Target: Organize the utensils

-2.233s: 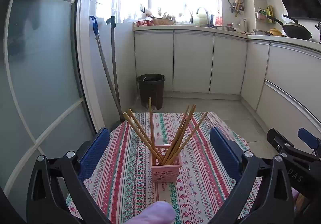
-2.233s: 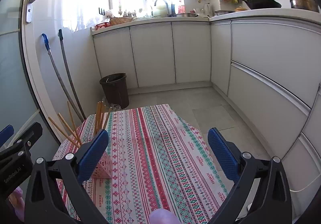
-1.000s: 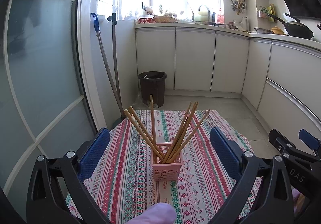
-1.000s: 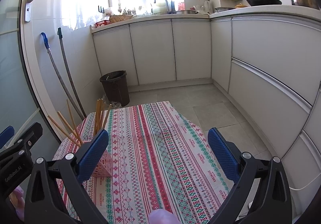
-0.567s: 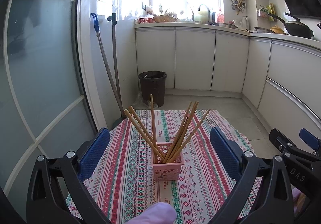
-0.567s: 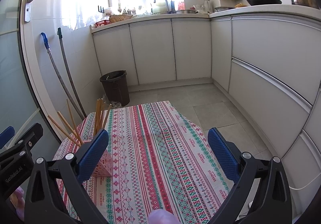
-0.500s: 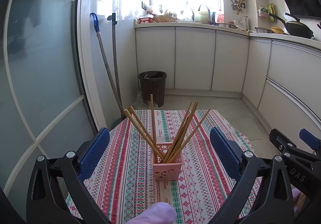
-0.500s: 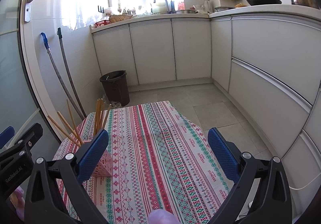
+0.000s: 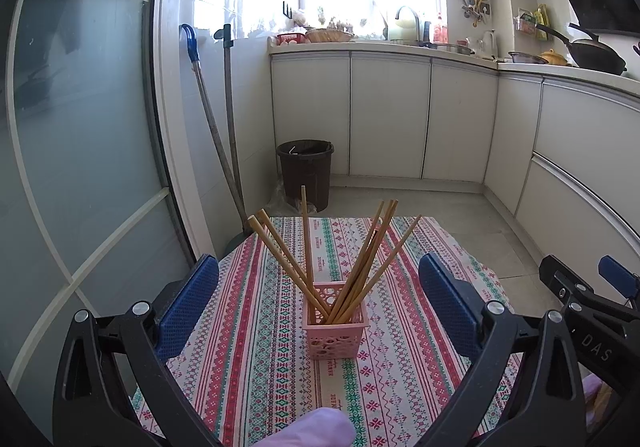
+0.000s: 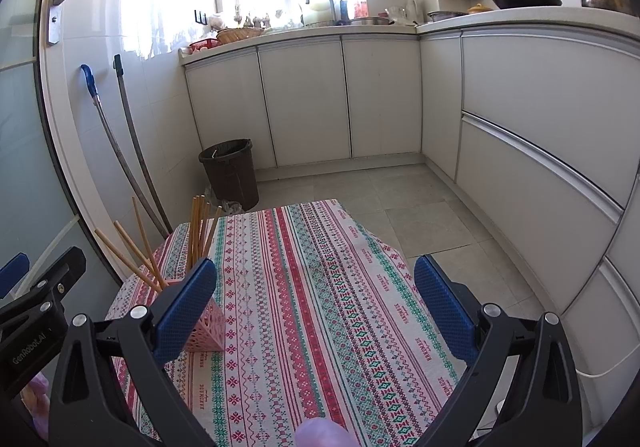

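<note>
A small pink perforated basket (image 9: 335, 334) stands on a striped tablecloth (image 9: 256, 343) and holds several wooden chopsticks (image 9: 362, 267) fanned upward. My left gripper (image 9: 318, 303) is open and empty, held level in front of the basket, which sits between its blue pads. In the right wrist view the basket (image 10: 206, 331) shows at the left, partly behind the left finger, with chopsticks (image 10: 198, 235) above it. My right gripper (image 10: 316, 303) is open and empty over the bare cloth (image 10: 320, 307).
A dark bin (image 9: 306, 171) stands on the floor beyond the table. Two mop handles (image 9: 218, 135) lean on the wall by a glass door (image 9: 72, 151). White cabinets (image 10: 540, 135) run along the back and right. The right gripper's body (image 9: 588, 311) shows at the lower right of the left view.
Both views lifted and settled slightly more than a second ago. In the last second nothing has visibly moved.
</note>
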The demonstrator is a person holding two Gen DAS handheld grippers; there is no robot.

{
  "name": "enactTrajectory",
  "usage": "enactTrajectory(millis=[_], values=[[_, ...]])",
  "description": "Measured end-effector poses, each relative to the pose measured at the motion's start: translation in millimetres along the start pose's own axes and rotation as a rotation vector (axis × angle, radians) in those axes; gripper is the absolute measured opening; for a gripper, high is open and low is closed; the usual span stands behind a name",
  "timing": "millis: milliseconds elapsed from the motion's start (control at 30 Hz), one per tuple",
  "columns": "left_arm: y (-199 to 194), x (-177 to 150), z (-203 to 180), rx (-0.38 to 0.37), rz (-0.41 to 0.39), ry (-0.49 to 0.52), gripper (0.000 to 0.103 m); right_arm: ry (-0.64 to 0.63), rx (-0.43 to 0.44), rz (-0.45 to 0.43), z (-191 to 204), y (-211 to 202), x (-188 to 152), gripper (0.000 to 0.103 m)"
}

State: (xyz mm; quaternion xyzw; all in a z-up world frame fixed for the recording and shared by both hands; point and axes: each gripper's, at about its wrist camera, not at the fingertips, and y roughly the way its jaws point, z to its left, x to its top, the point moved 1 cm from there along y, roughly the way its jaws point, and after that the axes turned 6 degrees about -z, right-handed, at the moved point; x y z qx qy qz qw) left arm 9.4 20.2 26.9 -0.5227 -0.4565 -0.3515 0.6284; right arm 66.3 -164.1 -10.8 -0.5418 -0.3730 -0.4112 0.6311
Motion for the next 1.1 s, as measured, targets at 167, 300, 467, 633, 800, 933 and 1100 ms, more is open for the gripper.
enactTrajectory(millis=[167, 300, 467, 633, 800, 933, 1100], values=[[0.7, -1.2, -0.6, 0.010, -0.002, 0.006, 0.096, -0.001, -0.002, 0.008, 0.2, 1.2, -0.6, 0.096], [2.3, -1.7, -1.0, 0.007, 0.007, 0.006, 0.096, -0.002, -0.002, 0.011, 1.0, 2.0, -0.2, 0.096], [2.5, -1.6, -1.0, 0.009, 0.008, 0.011, 0.096, -0.003, -0.001, 0.015, 1.3, 3.3, -0.4, 0.096], [1.1, -3.5, -6.8, 0.005, -0.007, 0.045, 0.091, -0.005, 0.002, 0.019, 2.4, 5.1, -0.6, 0.096], [-1.4, -3.5, -6.0, -0.009, -0.016, 0.044, 0.087, -0.006, 0.002, 0.021, 2.8, 5.5, -2.2, 0.096], [3.5, -4.5, -8.3, -0.003, 0.017, 0.056, 0.094, -0.006, 0.004, 0.025, 2.5, 6.7, -2.4, 0.096], [1.4, -1.4, -5.7, 0.007, 0.009, 0.036, 0.096, -0.003, 0.003, 0.028, 1.8, 7.4, -2.2, 0.096]])
